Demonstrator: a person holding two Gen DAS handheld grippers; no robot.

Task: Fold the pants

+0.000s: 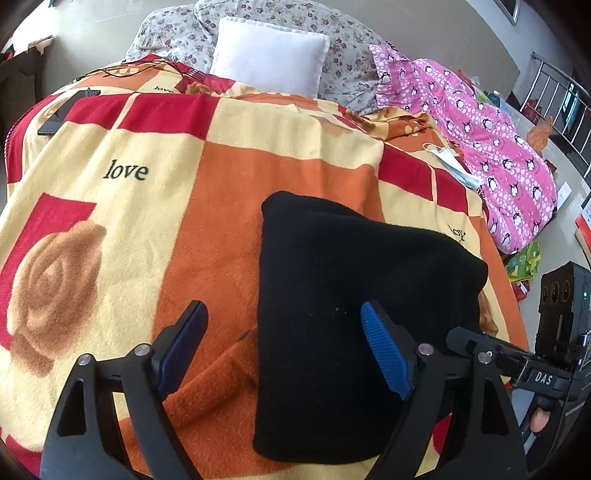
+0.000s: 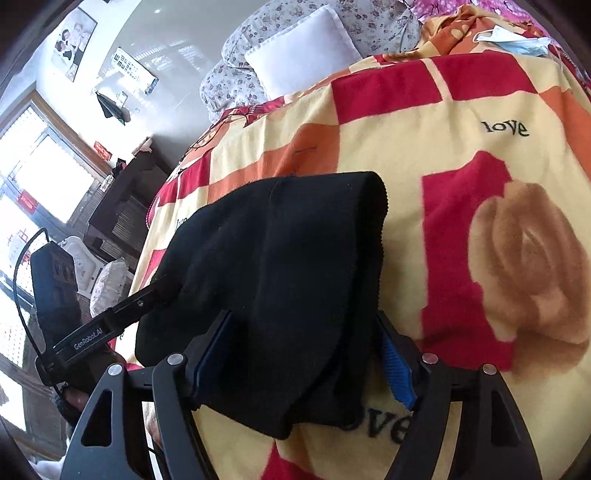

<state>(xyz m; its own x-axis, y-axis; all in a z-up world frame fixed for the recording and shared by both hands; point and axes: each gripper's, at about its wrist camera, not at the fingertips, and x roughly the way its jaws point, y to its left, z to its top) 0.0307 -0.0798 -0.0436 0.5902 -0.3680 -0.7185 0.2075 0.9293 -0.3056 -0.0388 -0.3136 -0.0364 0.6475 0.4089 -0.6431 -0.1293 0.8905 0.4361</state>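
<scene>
The black pants (image 1: 343,295) lie folded into a compact bundle on the patterned blanket (image 1: 155,221). My left gripper (image 1: 284,314) is open, its right finger over the bundle's left part and its left finger over the blanket. In the right wrist view the pants (image 2: 288,266) lie between the wide-apart fingers of my right gripper (image 2: 306,328), which is open around the bundle's near end. The left gripper's body (image 2: 96,332) shows at the left of that view, its tip touching the bundle's far side.
A white pillow (image 1: 269,55) and floral bedding (image 1: 177,29) lie at the head of the bed. A pink penguin-print garment (image 1: 491,140) and a face mask (image 1: 450,162) lie along the right edge. A dark phone-like object (image 1: 55,122) sits at the far left.
</scene>
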